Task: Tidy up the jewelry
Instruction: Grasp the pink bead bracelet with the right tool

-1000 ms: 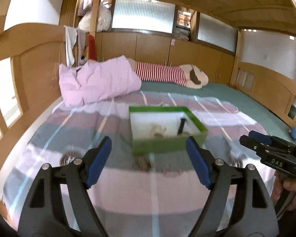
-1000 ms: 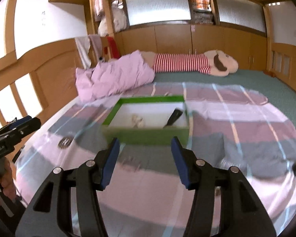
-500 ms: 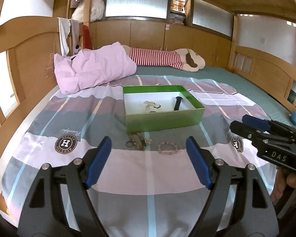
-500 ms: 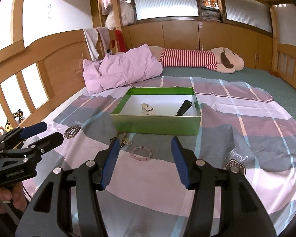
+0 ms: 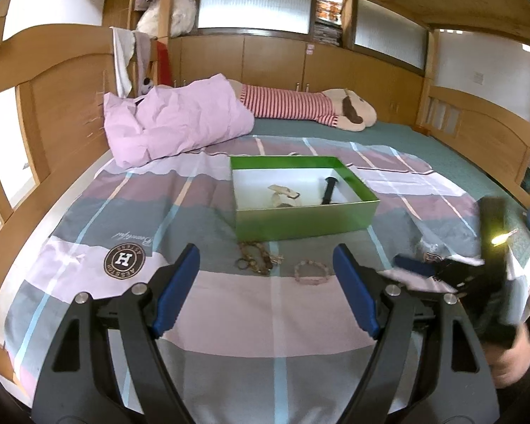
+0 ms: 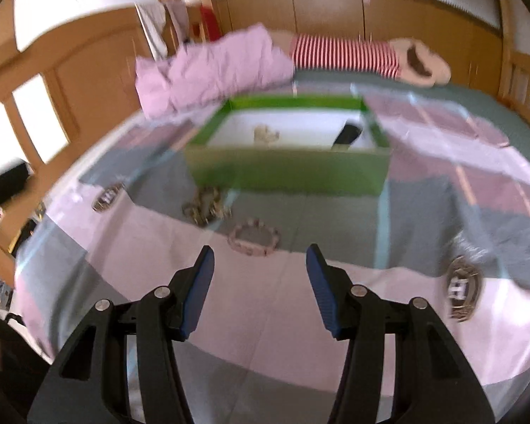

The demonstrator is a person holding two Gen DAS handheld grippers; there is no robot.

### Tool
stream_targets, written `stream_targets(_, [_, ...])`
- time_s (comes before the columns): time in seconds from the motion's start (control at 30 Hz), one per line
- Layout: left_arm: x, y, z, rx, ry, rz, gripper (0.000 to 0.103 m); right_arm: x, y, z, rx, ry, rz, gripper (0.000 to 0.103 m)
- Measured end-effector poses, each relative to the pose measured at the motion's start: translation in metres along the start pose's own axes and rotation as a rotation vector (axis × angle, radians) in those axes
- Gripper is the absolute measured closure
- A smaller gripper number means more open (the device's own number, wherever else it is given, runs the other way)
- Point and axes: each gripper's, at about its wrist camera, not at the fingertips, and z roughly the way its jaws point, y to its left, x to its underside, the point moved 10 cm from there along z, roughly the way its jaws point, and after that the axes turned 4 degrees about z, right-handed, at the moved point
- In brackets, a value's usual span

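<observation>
A green box (image 5: 302, 216) with a white inside sits on the striped bedspread; it also shows in the right wrist view (image 6: 289, 173). It holds a pale trinket (image 5: 282, 194) and a black item (image 5: 328, 190). In front of it lie a tangled brown necklace (image 5: 256, 263) and a pink bead bracelet (image 5: 311, 272). In the right wrist view the necklace (image 6: 205, 206) and bracelet (image 6: 253, 238) lie just ahead of my open, empty right gripper (image 6: 260, 289). My left gripper (image 5: 265, 293) is open and empty, short of both pieces.
A pink duvet (image 5: 173, 120) and a striped plush toy (image 5: 300, 106) lie at the far end of the bed. Wooden bed rails (image 5: 35, 106) run along both sides. The right gripper, blurred, shows at the right of the left wrist view (image 5: 452, 275).
Both grippers have moved forward and down toward the jewelry on the bedspread. The right gripper moved most, closing in on the pink bracelet; its view is now motion-blurred.
</observation>
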Motion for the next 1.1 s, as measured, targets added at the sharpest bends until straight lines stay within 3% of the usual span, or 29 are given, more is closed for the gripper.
stream_targets(0.4, [0.004, 0.015, 0.013, -0.014, 0.037, -0.018, 0.026, 0.015, 0.015, 0.107, 0.055, 0.169, -0.011, 0.049])
stream_targets(0.47, [0.006, 0.02, 0.015, -0.018, 0.044, -0.026, 0.026, 0.01, 0.018, 0.116, 0.081, 0.135, -0.038, 0.049])
stream_targets(0.53, [0.007, 0.022, 0.018, -0.021, 0.052, -0.029, 0.026, 0.008, 0.019, 0.119, 0.093, 0.129, -0.043, 0.057])
stream_targets(0.57, [0.008, 0.024, 0.019, -0.021, 0.055, -0.029, 0.026, 0.007, 0.019, 0.119, 0.096, 0.127, -0.042, 0.077])
stream_targets(0.6, [0.009, 0.024, 0.02, -0.021, 0.058, -0.029, 0.026, 0.006, 0.02, 0.119, 0.093, 0.127, -0.049, 0.087])
stream_targets(0.8, [0.013, 0.023, 0.033, -0.01, 0.085, -0.035, 0.026, -0.002, 0.012, 0.098, 0.084, 0.094, -0.015, 0.088])
stream_targets(0.83, [0.014, 0.021, 0.037, -0.011, 0.093, -0.031, 0.026, -0.006, 0.012, 0.09, 0.073, 0.078, -0.003, 0.091])
stream_targets(0.87, [0.015, 0.02, 0.04, -0.011, 0.099, -0.027, 0.026, -0.011, 0.012, 0.08, 0.062, 0.061, 0.004, 0.103])
stream_targets(1.1, [0.023, -0.004, 0.085, 0.007, 0.156, 0.012, 0.029, -0.046, 0.003, 0.003, -0.012, -0.036, 0.038, 0.103])
